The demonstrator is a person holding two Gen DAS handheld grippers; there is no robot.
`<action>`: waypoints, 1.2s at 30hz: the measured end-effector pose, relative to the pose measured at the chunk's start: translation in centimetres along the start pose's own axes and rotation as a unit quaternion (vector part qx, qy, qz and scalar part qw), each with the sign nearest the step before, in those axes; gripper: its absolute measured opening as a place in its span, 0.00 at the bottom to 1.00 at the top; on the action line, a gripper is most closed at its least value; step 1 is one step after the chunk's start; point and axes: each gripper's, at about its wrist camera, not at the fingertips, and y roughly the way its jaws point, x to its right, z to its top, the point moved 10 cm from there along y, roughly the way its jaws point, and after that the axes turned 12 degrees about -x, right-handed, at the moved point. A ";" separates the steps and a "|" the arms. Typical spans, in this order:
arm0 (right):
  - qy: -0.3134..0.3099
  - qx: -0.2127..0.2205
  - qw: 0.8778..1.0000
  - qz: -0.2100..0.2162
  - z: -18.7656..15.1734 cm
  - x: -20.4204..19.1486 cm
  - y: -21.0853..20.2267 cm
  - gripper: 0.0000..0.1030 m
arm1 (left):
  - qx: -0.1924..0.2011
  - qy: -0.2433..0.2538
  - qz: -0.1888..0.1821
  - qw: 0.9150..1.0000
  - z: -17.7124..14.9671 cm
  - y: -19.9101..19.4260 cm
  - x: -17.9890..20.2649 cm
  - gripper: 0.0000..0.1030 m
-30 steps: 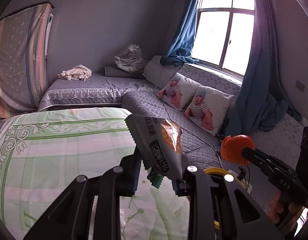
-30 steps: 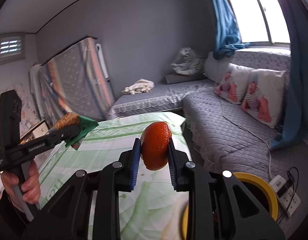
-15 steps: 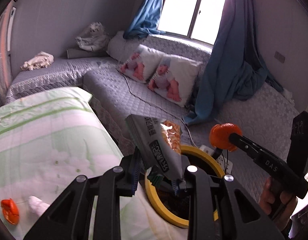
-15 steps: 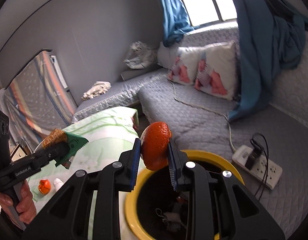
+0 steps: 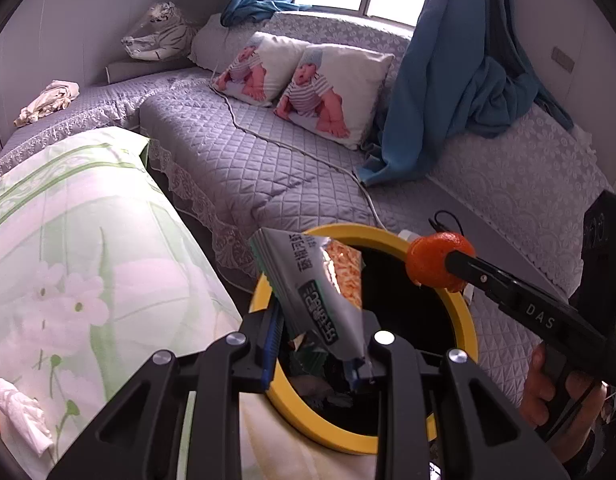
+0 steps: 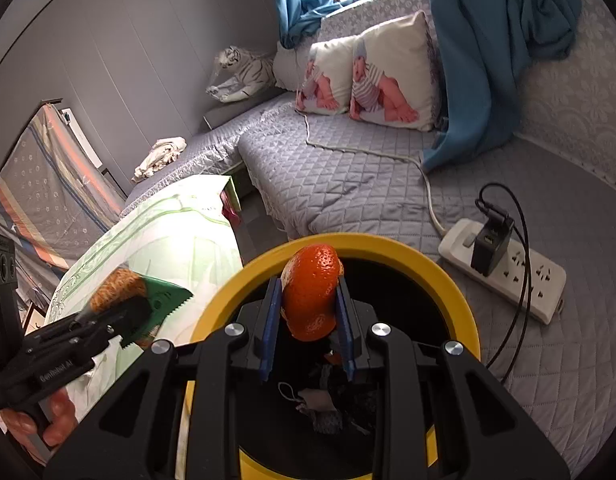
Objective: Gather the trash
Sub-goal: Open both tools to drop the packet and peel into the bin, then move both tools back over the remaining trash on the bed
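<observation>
A yellow-rimmed trash bin [image 5: 464, 320] [image 6: 448, 280] with a dark inside stands between the table and the sofa. My left gripper [image 5: 314, 356] is shut on a silver and green snack bag [image 5: 316, 288], held over the bin's left rim. My right gripper [image 6: 308, 312] is shut on an orange peel [image 6: 312, 292], held over the bin's mouth. In the left wrist view the orange peel [image 5: 438, 260] and the right gripper [image 5: 444, 264] reach in from the right. The right wrist view shows the snack bag [image 6: 148, 300] at the left, in the left gripper [image 6: 132, 312].
A table with a green floral cloth [image 5: 68, 240] lies to the left, with a crumpled tissue [image 5: 20, 412] on it. A power strip [image 6: 504, 264] with a charger and cables rests on the grey quilted sofa [image 5: 268, 160] beside the bin. Trash lies inside the bin.
Both grippers have come down and swung from over the table to over the bin, each keeping its hold. The bin now fills the lower part of both views.
</observation>
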 end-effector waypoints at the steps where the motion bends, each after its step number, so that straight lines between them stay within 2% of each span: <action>1: 0.001 -0.002 1.000 -0.001 -0.2 0.2 0.1 0.24 | -0.004 0.002 0.000 1.000 -0.1 0.4 0.2 0.23; 15: 0.030 -0.013 0.999 -0.018 -0.5 3.0 0.8 0.25 | -0.027 0.011 -0.019 0.999 -0.5 2.7 2.1 0.25; 18: 0.030 -0.014 0.999 -0.018 -0.5 3.1 0.7 0.25 | -0.023 0.011 -0.018 1.000 -0.5 2.5 2.1 0.30; 20: 0.028 -0.012 0.999 -0.023 -0.4 3.1 0.5 0.26 | -0.019 0.009 -0.016 1.000 -0.5 2.3 2.0 0.41; 22: 0.031 -0.009 0.999 -0.033 -0.2 3.4 0.3 0.44 | -0.011 0.002 -0.013 1.000 -0.4 1.8 1.7 0.54; 23: 0.035 -0.006 0.999 -0.033 -0.1 3.5 0.2 0.47 | -0.007 -0.004 -0.012 1.000 -0.3 1.5 1.4 0.59; 24: 0.039 -0.004 0.999 -0.034 0.0 3.7 0.0 0.47 | -0.003 -0.010 -0.009 1.000 -0.3 1.2 1.0 0.67; 26: 0.041 0.001 0.998 -0.040 0.1 3.9 -0.3 0.49 | 0.010 -0.020 -0.008 1.000 -0.1 0.3 0.3 0.72; 28: 0.041 0.011 0.998 -0.039 0.3 3.8 -1.0 0.59 | 0.023 -0.032 -0.002 0.999 0.1 -0.6 -0.8 0.80; 31: 0.031 0.028 0.999 -0.030 0.7 2.8 -1.9 0.65 | 0.045 -0.058 0.002 0.997 0.3 -2.5 -2.7 0.85; 36: -0.001 0.065 0.998 -0.001 1.7 -0.7 -3.8 0.74 | 0.070 -0.094 0.013 0.993 0.1 -5.5 -6.4 0.86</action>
